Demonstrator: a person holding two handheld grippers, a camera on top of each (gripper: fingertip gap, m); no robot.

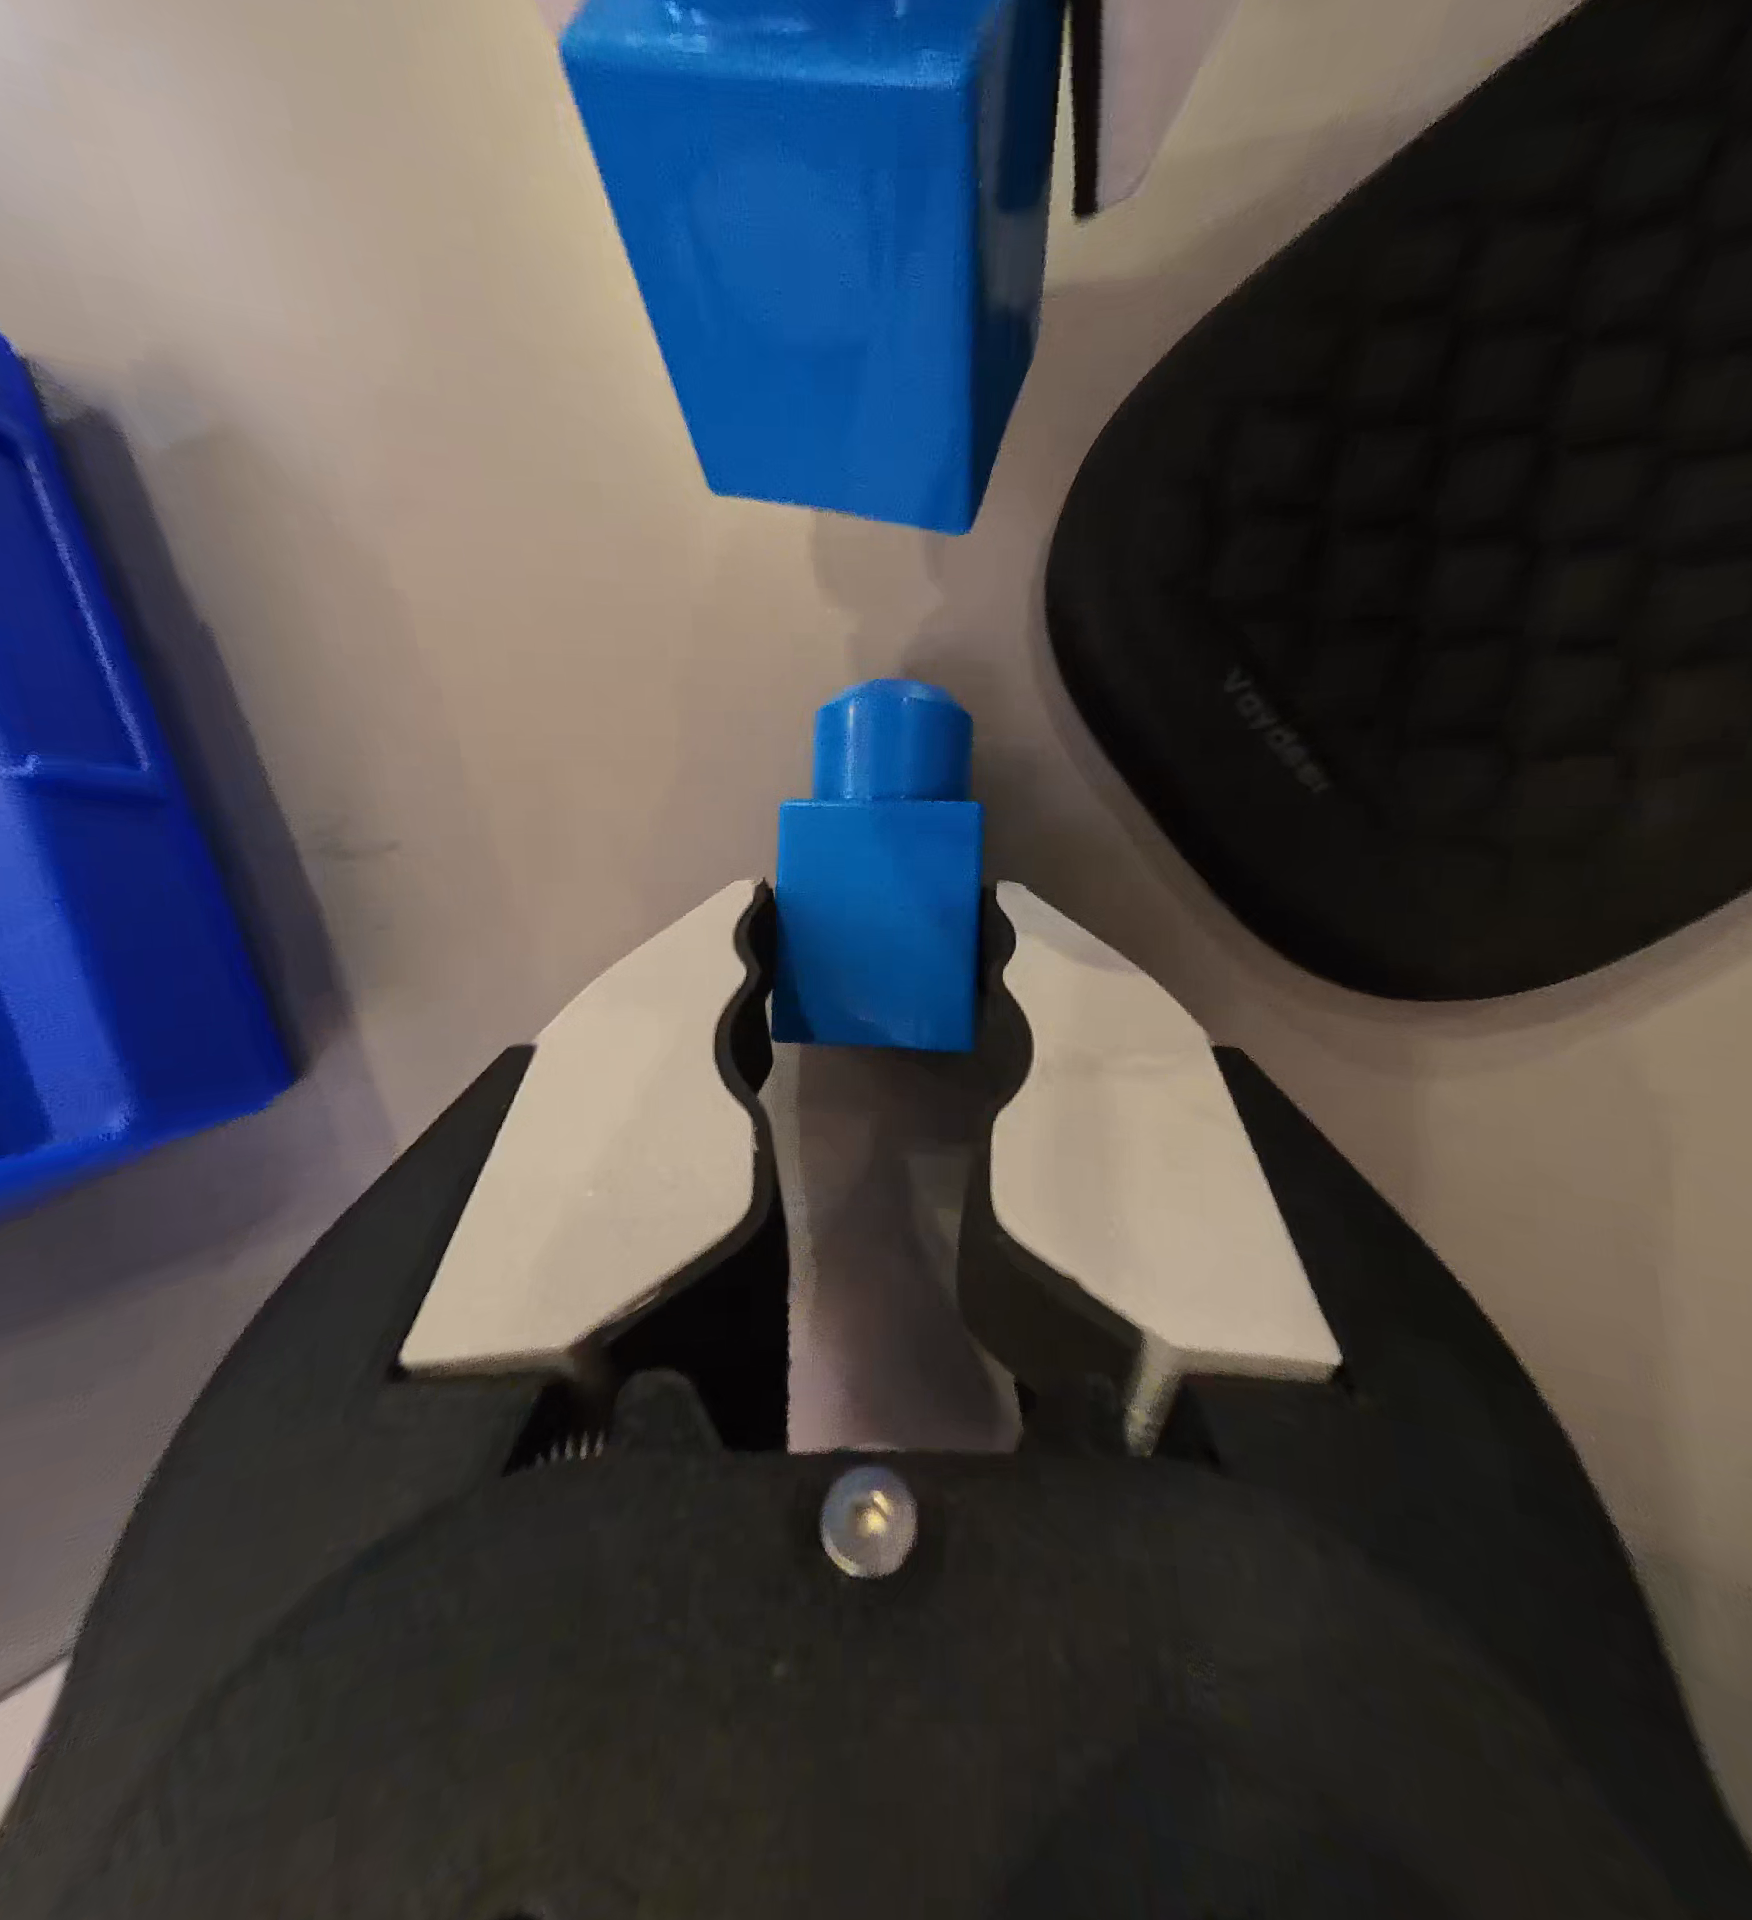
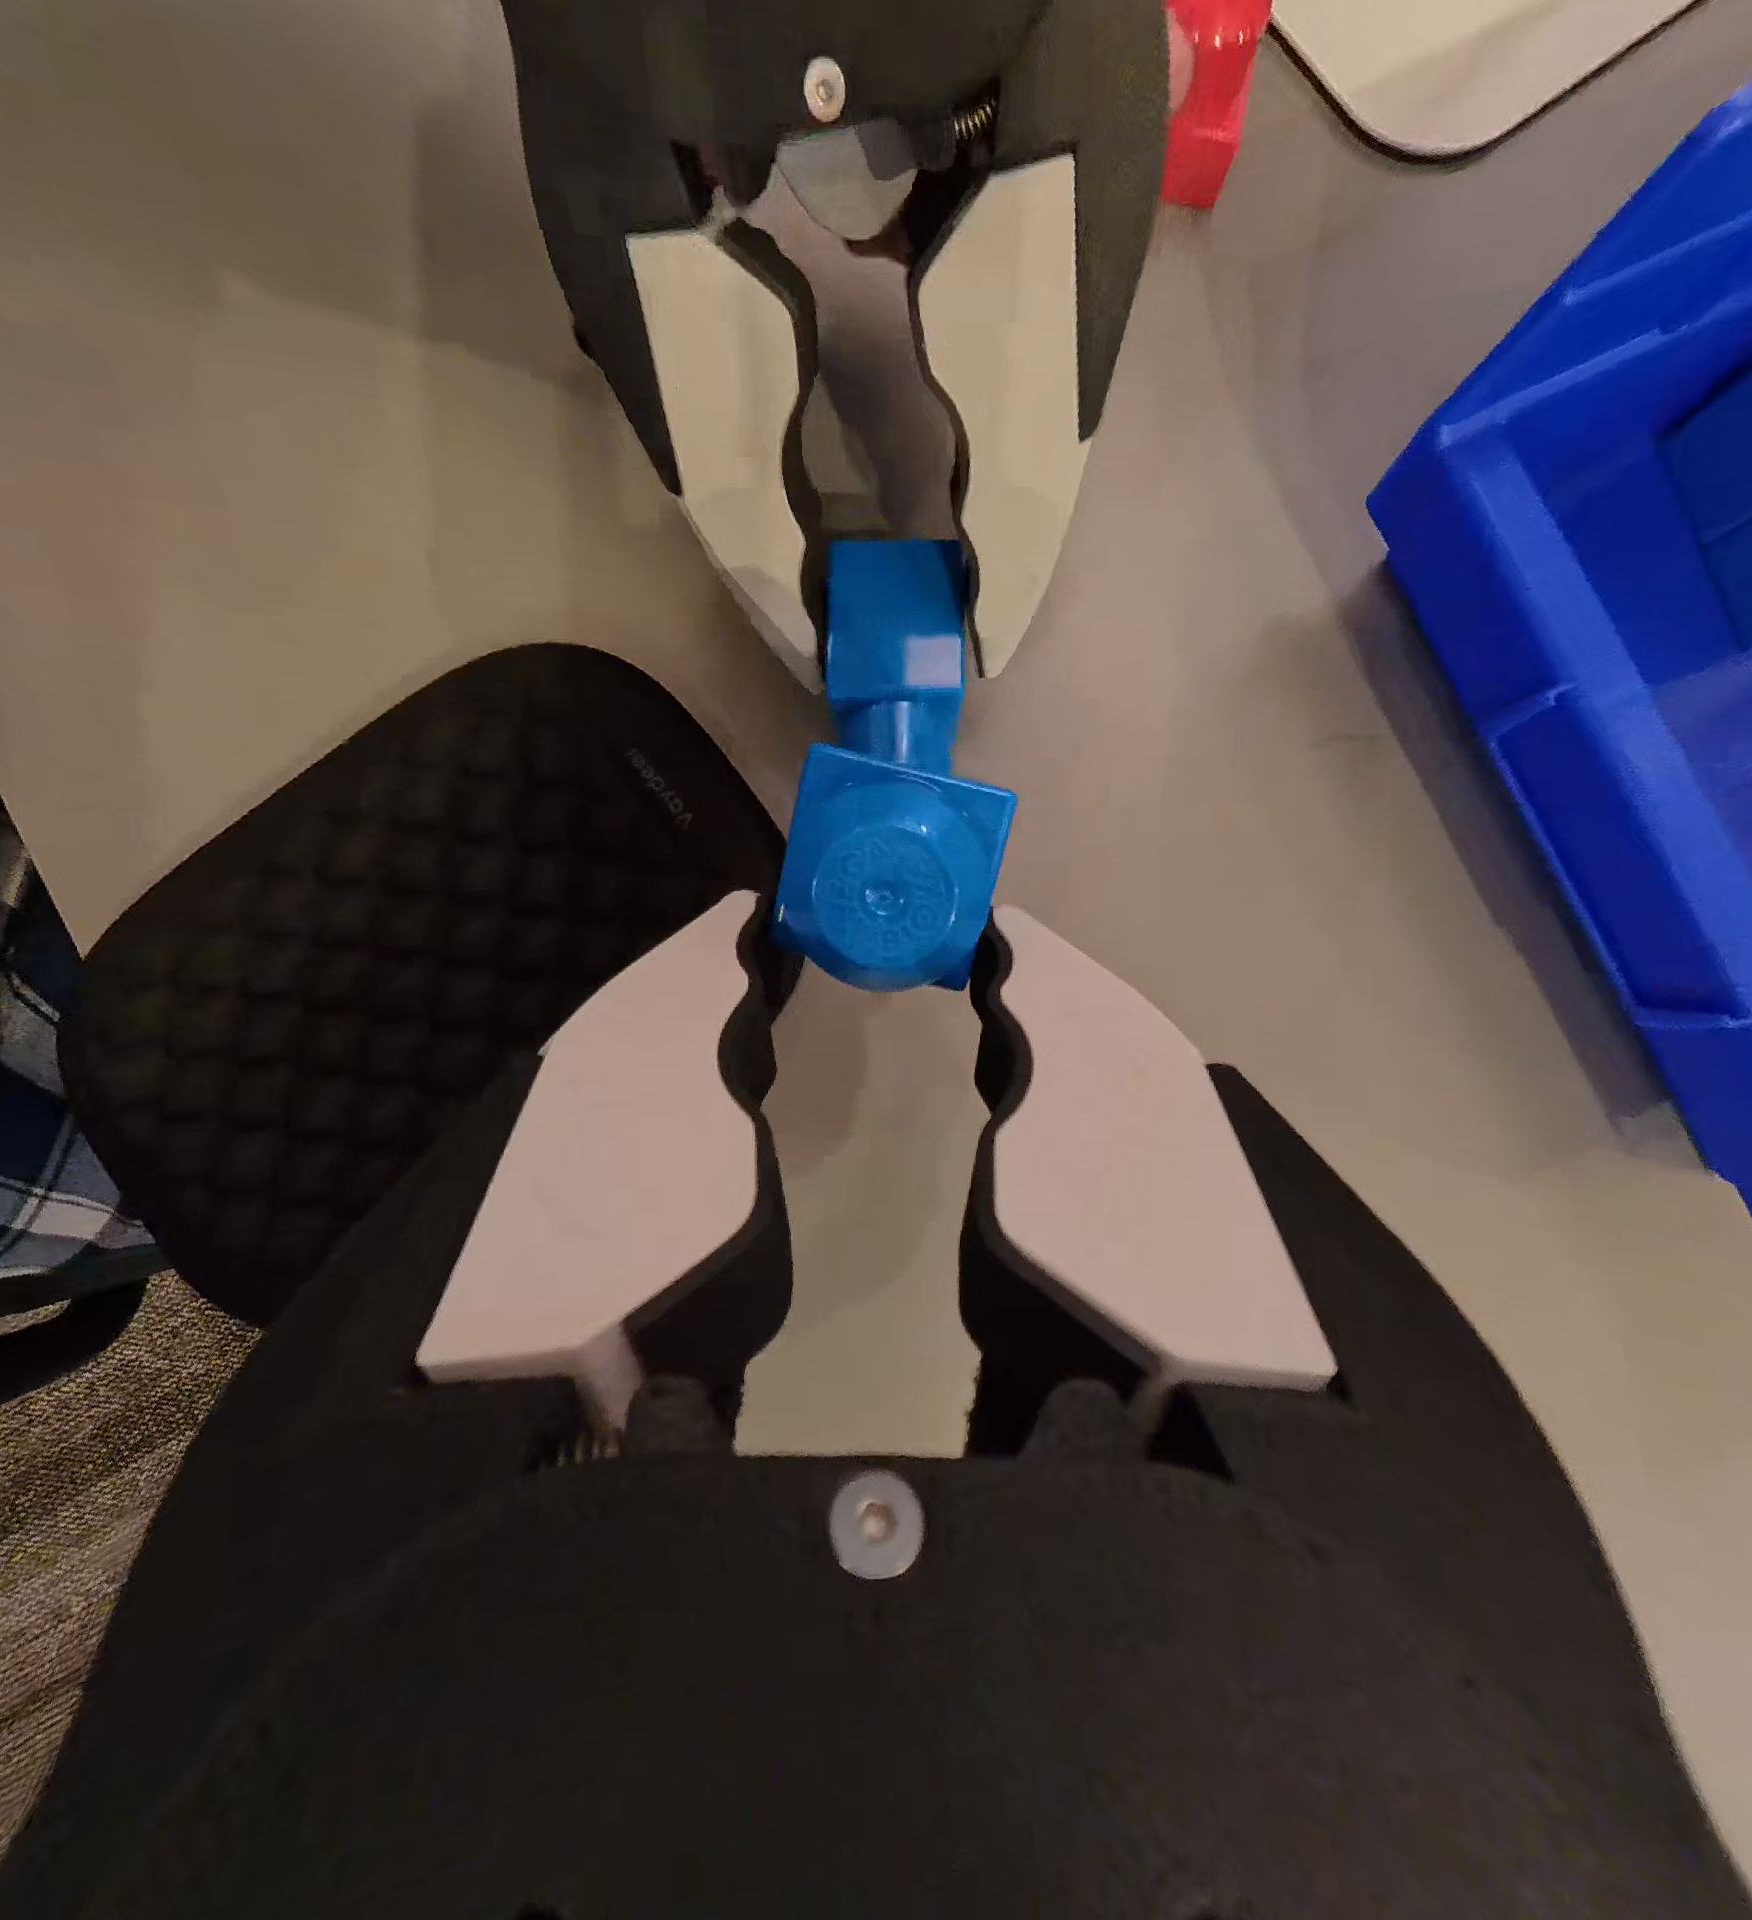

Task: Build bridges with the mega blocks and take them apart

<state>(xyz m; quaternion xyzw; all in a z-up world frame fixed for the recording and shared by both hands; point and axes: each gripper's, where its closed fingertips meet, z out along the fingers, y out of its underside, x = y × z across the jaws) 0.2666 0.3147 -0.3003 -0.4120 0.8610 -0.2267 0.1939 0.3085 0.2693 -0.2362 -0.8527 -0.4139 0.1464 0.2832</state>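
A small blue block point(image 1: 877, 935) with a single stud is being gripped by the left gripper point(image 1: 877, 956); both wavy black pads are being pressed against its side faces, and the stud is being pointed away from the camera toward 12 o'clock. A second blue block point(image 2: 893, 883) of the same kind is being clamped by the right gripper point(image 2: 877, 956), its stud being turned back toward the right wrist camera. In the right wrist view the two blocks are being held stud-to-base at the centre, the far block's stud appearing to reach the near block's underside; whether it is seated cannot be told. In the left wrist view a gap is being shown between the stud and the block above it at 12 o'clock.

Open pale table surface point(image 1: 384, 520) is being left at 10 to 11 o'clock in the left wrist view. A black textured pad point(image 1: 1474, 571) is being shown at 2 o'clock, its rounded edge lying near the held block. A blue bin point(image 1: 41, 831) is being shown at 9 o'clock, its rim well apart from the grippers. In the right wrist view a red block point(image 2: 1210, 104) is being shown at 1 o'clock, beyond the left gripper.
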